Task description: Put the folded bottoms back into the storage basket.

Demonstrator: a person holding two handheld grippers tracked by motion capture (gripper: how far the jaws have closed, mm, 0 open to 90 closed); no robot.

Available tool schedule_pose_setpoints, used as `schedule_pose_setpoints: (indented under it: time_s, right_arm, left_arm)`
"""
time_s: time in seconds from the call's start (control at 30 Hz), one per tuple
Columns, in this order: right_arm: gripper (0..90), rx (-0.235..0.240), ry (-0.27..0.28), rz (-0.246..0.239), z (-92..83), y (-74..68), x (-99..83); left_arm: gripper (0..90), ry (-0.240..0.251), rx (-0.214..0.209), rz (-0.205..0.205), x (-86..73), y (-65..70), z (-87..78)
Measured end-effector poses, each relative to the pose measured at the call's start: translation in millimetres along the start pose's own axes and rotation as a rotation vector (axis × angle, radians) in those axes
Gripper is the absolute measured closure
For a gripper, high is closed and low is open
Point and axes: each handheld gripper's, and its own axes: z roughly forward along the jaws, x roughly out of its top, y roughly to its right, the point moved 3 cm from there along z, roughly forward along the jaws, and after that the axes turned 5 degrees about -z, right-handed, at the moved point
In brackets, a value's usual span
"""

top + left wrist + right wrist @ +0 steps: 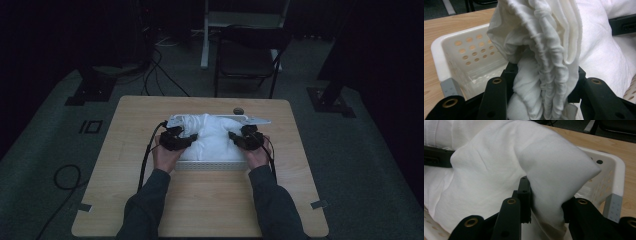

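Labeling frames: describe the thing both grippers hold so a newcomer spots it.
On the wooden table sits a white perforated basket. Bulging out of it is a white cloth, crumpled and soft, pinched at each end by the left gripper and right gripper.

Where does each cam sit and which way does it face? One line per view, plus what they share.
High view: above the person's side of the table, facing forward and down; both forearms, the left gripper and the right gripper show.
Left gripper view: rides the left gripper, looking along its black jaws at bunched white cloth over the basket.
Right gripper view: rides the right gripper, jaws shut on a cloth fold.
Shared: all three show the white cloth and the perforated white basket.
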Motion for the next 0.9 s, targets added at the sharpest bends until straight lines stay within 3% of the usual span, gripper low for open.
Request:
schedule_pose_setpoints:
  time_s: [0.4, 0.9]
  right_arm:
    - [71.6, 0.004, -0.004, 0.003, 1.6, -0.9, -3.5]
    - [71.6, 0.003, -0.016, -0.007, 4.1, -5.8, -7.3]
  left_arm:
    - [56.4, -0.012, 0.013, 0.008, -2.2, 2.2, -1.2]
    - [56.4, -0.045, 0.049, -0.023, -8.2, 3.9, -1.6]
